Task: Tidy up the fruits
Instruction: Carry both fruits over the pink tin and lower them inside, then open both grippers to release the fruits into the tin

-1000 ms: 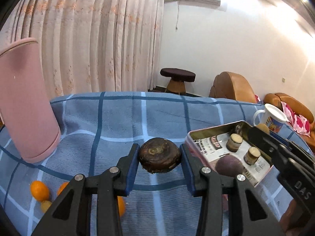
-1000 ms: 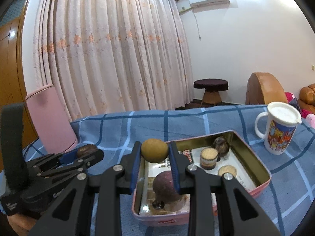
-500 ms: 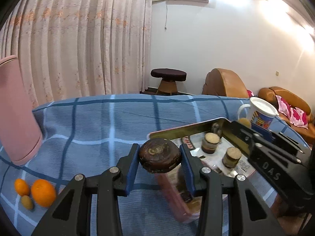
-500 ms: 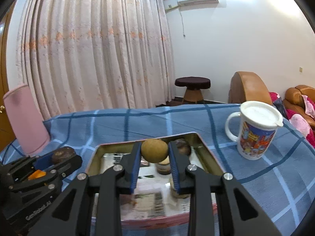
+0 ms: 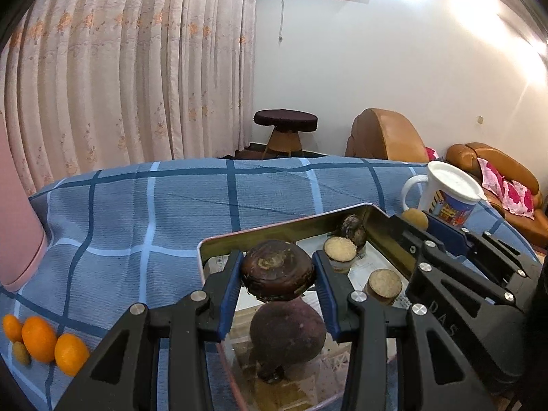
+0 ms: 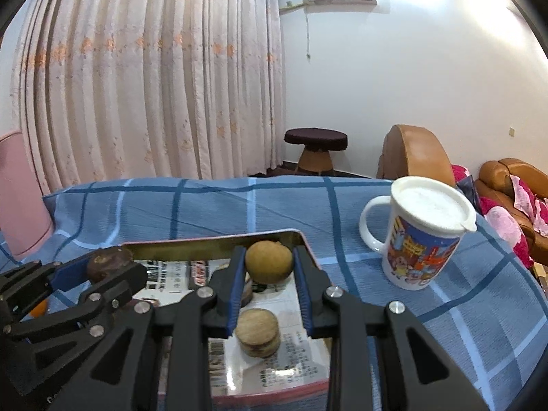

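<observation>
- Left gripper (image 5: 278, 275) fingers clamp the dark flattened fruit (image 5: 277, 270), its broad face upward, above the tin tray (image 5: 274, 233).
- Right gripper (image 6: 269, 267) fingers clamp the round tan fruit (image 6: 269, 262) over the tray's far corner.

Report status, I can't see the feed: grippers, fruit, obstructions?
Left gripper shut on dark fruit, right gripper shut on tan fruit. Both above tin tray. Nothing blocking.

Left tongs (image 5: 278, 275), right tongs (image 6: 269, 267) both clamped.

Dark fruit (image 5: 277, 270), tan fruit (image 6: 269, 262) over tin (image 5: 260, 236)
</observation>
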